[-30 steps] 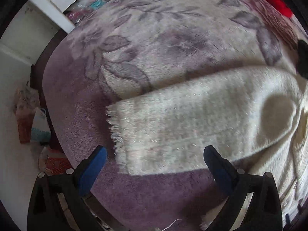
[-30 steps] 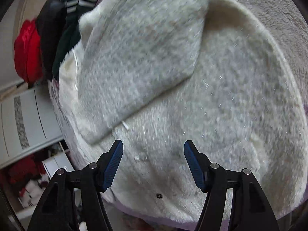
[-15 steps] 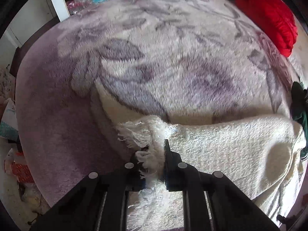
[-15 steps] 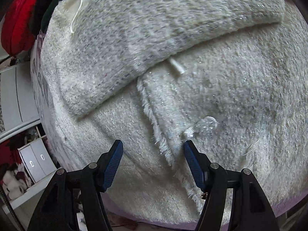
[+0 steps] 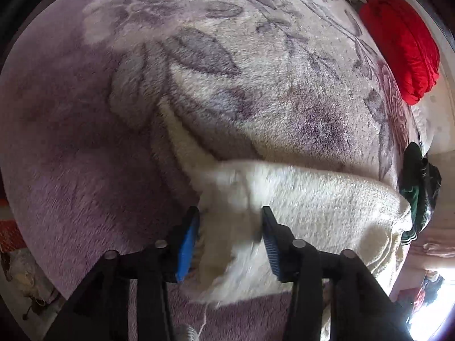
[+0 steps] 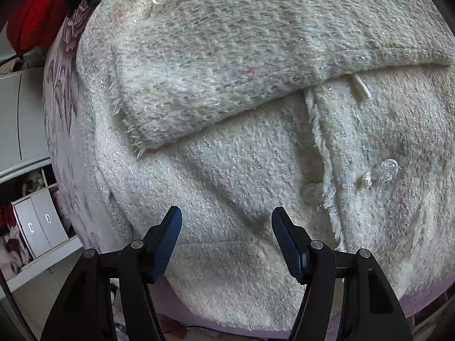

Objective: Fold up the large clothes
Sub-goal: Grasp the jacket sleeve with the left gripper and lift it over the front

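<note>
Left wrist view: left tool point(image 5: 230, 244) is seen with jaws apart, straddling the frayed sleeve cuff point(image 5: 224, 199) of the cream cardigan point(image 5: 327, 207); cloth sits between the pads but is not pinched. Cardigan lies on the floral bed blanket point(image 5: 227, 71), sleeve running to 3 o'clock. Red garment point(image 5: 398, 42) at 1 o'clock, dark garment point(image 5: 418, 182) at 3 o'clock.

Right wrist view: right tool point(image 6: 227, 241) is held open above the cardigan body, nothing gripped. Other sleeve point(image 6: 227, 71) is folded across at 12 o'clock; clear buttons point(image 6: 381, 170) at 3 o'clock.

Handling judged: soft, bulky, limp knit, not slippery. Grip best taken at cuff or hem edge, clear of fringe and buttons.
</note>
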Motion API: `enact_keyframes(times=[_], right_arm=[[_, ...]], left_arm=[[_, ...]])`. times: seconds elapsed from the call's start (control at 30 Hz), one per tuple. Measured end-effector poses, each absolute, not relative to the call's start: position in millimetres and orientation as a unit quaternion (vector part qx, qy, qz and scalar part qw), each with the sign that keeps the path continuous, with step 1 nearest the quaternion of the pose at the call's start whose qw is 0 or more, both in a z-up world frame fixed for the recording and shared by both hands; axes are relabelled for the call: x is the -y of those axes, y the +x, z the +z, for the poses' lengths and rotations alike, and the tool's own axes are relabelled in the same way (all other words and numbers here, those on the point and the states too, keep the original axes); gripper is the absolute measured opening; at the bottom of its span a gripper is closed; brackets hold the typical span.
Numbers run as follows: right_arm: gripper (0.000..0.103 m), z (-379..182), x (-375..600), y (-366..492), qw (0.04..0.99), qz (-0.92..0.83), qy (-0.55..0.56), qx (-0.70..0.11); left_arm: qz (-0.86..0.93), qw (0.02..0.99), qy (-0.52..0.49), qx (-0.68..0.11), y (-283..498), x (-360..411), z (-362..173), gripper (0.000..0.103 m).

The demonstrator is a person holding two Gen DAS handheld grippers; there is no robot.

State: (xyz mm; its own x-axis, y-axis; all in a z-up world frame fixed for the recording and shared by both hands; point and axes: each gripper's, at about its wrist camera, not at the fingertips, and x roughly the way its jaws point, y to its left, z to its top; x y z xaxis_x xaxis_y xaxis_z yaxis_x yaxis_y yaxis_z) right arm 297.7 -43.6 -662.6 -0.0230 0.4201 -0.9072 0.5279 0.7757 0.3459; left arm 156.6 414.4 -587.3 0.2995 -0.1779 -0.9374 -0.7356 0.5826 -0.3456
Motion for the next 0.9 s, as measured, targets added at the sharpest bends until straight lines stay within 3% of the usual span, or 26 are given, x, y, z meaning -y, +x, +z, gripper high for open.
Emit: enact_keyframes(times=[0.03, 0.2, 0.37, 0.5, 0.53, 0.57, 0.6, 0.63, 0.7, 0.77, 0.9], right_arm=[[0.068, -663, 34, 300, 0.616, -0.045, 0.328, -0.715], [0.068, -664, 21, 301, 0.616, -0.058, 0.325, -0.715], [0.068, -660, 20, 297, 0.629, -0.072, 0.304, -0.712], [0.068, -648, 16, 288, 0.649, -0.070, 0.261, -0.711], [0.068, -643, 23, 285, 0.654, -0.071, 0.247, -0.711], [0.068, -639, 29, 282, 0.660, -0.075, 0.229, -0.712], [0.070, -636, 31, 280, 0.665, -0.089, 0.196, -0.715], [0.083, -633, 30, 280, 0.671, -0.113, 0.142, -0.719], [0.092, -625, 32, 283, 0.683, -0.163, 0.025, -0.712], [0.092, -619, 31, 288, 0.685, -0.200, -0.069, -0.697], [0.092, -605, 30, 296, 0.712, -0.204, -0.132, -0.659]], left_arm=[[0.210, 0.685, -0.422, -0.555, 143, -411, -584, 0.054], [0.190, 0.644, -0.533, -0.515, 103, -375, -597, 0.054], [0.178, 0.605, -0.618, -0.469, 139, -351, -645, 0.054], [0.251, 0.652, -0.570, -0.432, 167, -353, -630, 0.052], [0.270, 0.660, -0.556, -0.427, 173, -352, -625, 0.042], [0.287, 0.668, -0.537, -0.428, 180, -350, -619, 0.019], [0.293, 0.681, -0.515, -0.431, 188, -347, -612, 0.011], [0.296, 0.695, -0.488, -0.438, 199, -344, -602, 0.011], [0.296, 0.730, -0.430, -0.441, 219, -335, -577, 0.010], [0.285, 0.769, -0.361, -0.443, 236, -321, -546, 0.010], [0.258, 0.831, -0.231, -0.436, 260, -277, -488, 0.010]])
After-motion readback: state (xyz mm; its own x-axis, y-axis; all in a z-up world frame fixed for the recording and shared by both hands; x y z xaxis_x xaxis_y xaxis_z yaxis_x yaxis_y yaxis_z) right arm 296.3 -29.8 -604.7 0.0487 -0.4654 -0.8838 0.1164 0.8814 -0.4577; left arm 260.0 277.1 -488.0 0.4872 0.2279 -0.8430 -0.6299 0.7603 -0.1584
